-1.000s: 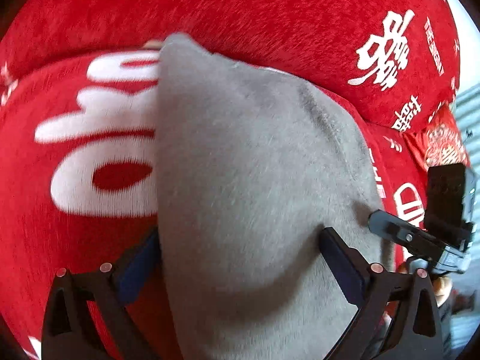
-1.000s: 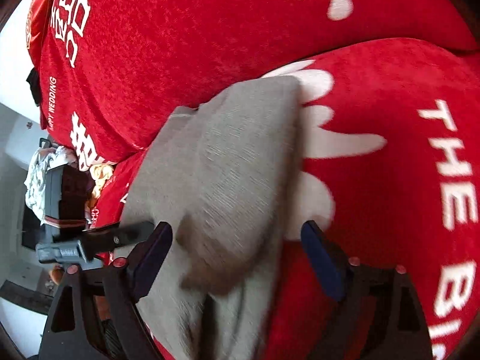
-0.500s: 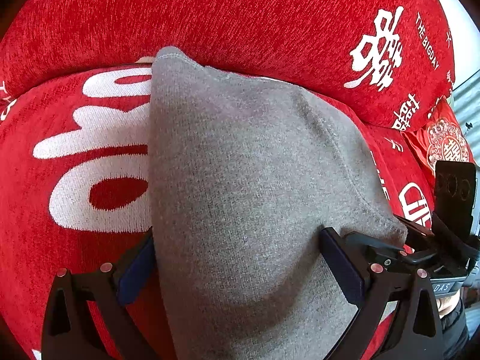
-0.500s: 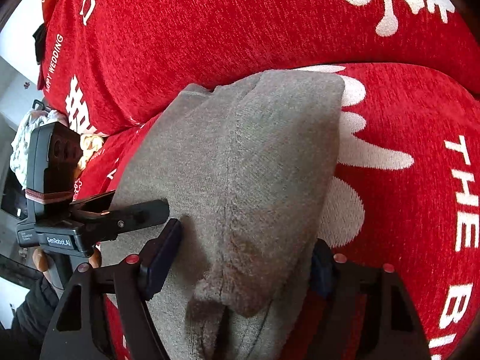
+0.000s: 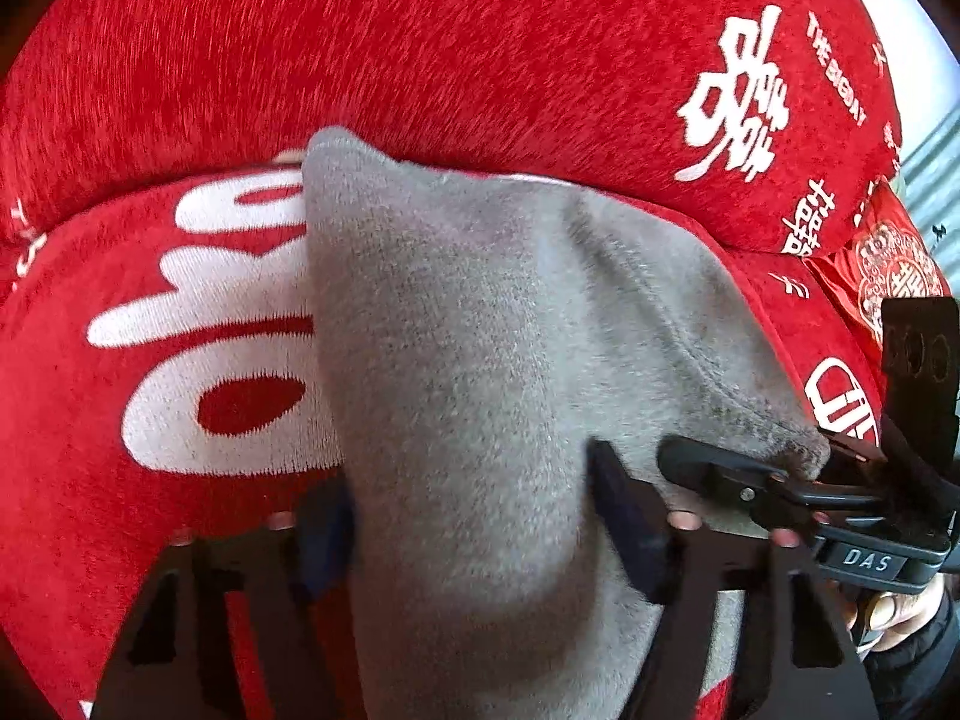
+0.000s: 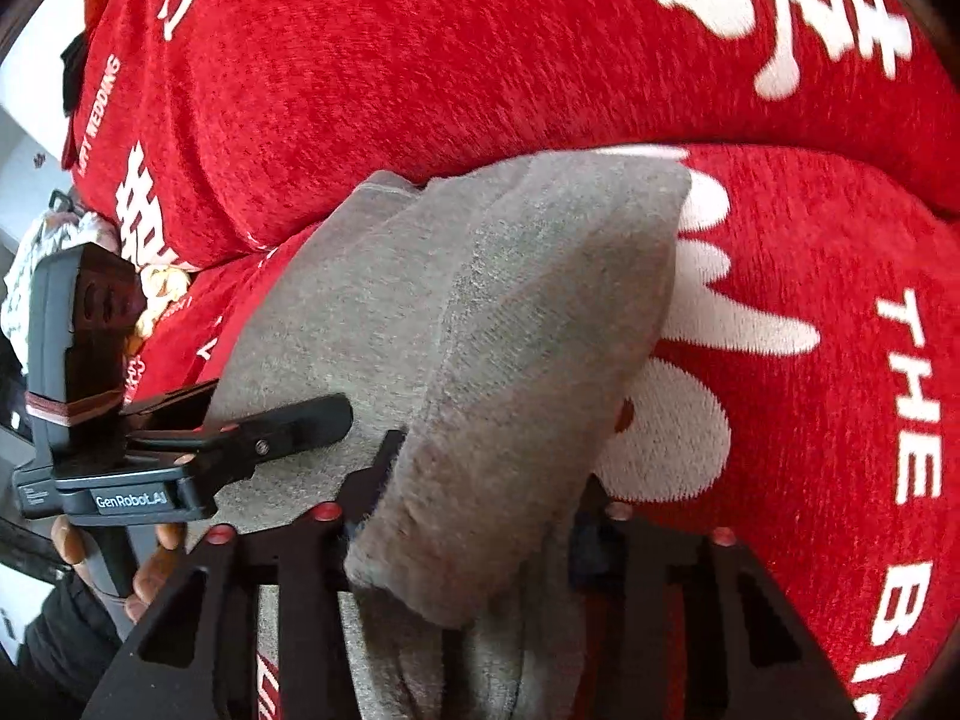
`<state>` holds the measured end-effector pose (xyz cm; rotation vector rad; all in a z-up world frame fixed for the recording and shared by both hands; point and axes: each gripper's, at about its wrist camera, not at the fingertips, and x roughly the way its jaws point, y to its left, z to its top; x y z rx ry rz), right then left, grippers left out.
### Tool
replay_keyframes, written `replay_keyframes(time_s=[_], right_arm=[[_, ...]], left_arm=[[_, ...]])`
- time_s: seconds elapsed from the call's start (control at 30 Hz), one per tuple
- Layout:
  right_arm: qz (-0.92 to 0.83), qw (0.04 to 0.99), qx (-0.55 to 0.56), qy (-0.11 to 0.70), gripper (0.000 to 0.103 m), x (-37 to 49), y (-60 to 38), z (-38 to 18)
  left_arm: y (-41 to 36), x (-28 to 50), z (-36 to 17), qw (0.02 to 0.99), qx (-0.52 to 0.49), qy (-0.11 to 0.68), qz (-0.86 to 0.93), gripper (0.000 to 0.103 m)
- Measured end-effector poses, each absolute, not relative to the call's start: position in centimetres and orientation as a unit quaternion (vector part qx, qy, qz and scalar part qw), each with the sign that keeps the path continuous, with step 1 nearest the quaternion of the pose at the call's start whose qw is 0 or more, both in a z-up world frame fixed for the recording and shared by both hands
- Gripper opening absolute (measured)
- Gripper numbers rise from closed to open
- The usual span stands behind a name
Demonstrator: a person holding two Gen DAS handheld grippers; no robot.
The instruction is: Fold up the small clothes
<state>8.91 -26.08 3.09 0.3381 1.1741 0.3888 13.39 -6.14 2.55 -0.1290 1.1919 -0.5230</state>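
Observation:
A grey knit garment (image 5: 492, 360) lies folded on a red sofa seat, its far corner at the backrest crease. It also shows in the right wrist view (image 6: 480, 330). My left gripper (image 5: 474, 516) has closed in on the garment's near edge, with cloth bunched between its fingers. My right gripper (image 6: 480, 516) is likewise closed on the garment's near fold, cloth bulging over the fingers. Each gripper shows in the other's view: the right one (image 5: 780, 492) at the garment's right corner, the left one (image 6: 198, 450) at its left edge.
The red sofa seat cushion (image 5: 150, 390) with white lettering carries the garment. The red backrest (image 5: 420, 60) rises right behind it. A red patterned pouch (image 5: 894, 276) lies at the right. A pile of light clothes (image 6: 48, 246) sits beyond the sofa's left end.
Both grippers' fingers have narrowed onto the garment's near edge. The garment's front has bunched up between them, and the two grippers have come closer together.

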Motion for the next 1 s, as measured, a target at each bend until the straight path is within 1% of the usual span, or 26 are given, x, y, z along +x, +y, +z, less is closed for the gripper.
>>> replay_keyframes(time_s=[0.1,0.2,0.3,0.6,1.0], right_arm=[[0.171,0.814,0.116,0.543,0.040,8.8,-25.0,4.1],[0.166,0.821,0.101,0.536,0.037,8.6,-24.5,5.0],[0.168,0.827,0.103,0.527,0.036,8.1,-24.4,5.9],[0.171,0.837,0.083,0.512,0.035,5.9,-22.9,8.2],[0.177,0.854,0.064,0.485,0.035,1.0,-21.1,12.3]], left_arm=[[-6.7,12.9,3.3,0.804,-0.032,0.543,-0.239,0.052],[-7.0,12.8,3.9,0.808,-0.024,0.541,-0.233,0.046],[-6.6,12.8,4.3,0.806,-0.034,0.544,-0.232,0.043],[-6.2,10.3,6.0,0.813,-0.014,0.539,-0.220,0.042],[-4.2,4.1,9.5,0.833,-0.003,0.512,-0.208,0.042]])
